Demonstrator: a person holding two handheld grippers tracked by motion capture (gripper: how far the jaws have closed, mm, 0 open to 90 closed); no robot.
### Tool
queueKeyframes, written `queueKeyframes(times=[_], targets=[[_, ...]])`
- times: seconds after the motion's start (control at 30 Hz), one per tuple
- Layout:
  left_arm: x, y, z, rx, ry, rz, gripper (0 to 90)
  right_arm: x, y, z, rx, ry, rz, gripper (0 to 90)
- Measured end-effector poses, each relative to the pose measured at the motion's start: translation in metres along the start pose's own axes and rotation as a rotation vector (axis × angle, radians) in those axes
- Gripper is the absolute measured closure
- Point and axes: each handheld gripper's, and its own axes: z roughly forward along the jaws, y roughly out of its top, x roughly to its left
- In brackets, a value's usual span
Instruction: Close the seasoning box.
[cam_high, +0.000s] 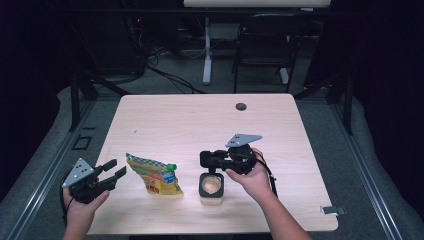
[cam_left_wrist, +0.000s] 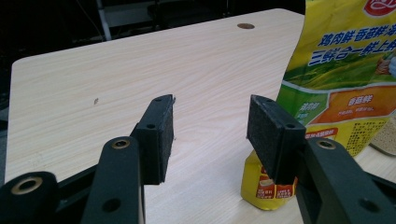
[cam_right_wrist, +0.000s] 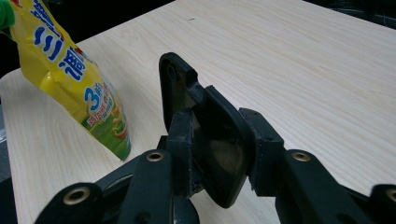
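Two grippers are at work over the table (cam_high: 165, 115). From the high view, the right gripper (cam_high: 204, 160) hangs just above an open container (cam_high: 211, 188) with a tan, powdery filling, and the left gripper (cam_high: 116, 171) sits off to the side of a yellow pouch (cam_high: 154, 174). That view cannot say what the right jaws carry; the right gripper view does: a black lid (cam_right_wrist: 205, 135) with rounded corners, stood on edge and pinched across its width, one pad on each face. It is dark and glossy on the face that shows, with a raised rim. Its long axis runs away from the gripper and up along the jaws, its far corner pointing at the bare table beyond the fingertips (the pouch stands off to the left of them).

The left gripper view gives the pouch's printing: Chinese characters in blue and white across a yellow ground, a green field scene, an orange panel lower down. The pouch stands just past the right-hand pad, close by it and apart from it, tilted over. The left gripper's jaws stand wide apart with bare wood between the pads, gripping nothing. The container's tan contents peep in at that view's right edge.
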Motion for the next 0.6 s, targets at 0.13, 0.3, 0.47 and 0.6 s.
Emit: queueKeyframes(times=[0.13, 0.3, 0.47, 0.6], targets=[[0.0, 0.0, 0.0, 0.0, 0.001, -0.001, 51.1, -0.001, -0.001, -0.002, 0.001, 0.003, -0.005, 69.2], [0.0, 0.0, 0.0, 0.001, 0.003, -0.002, 51.1, -0.001, -0.005, -0.007, -0.001, 0.011, -0.008, 74.9], [0.0, 0.0, 0.0, 0.0, 0.003, -0.002, 51.1, 0.001, -0.01, -0.012, -0.014, 0.011, -0.008, 79.7], [0.0, 0.0, -0.001, 0.0, 0.005, -0.005, 51.1, 0.002, -0.014, -0.016, -0.019, 0.016, -0.016, 83.3]])
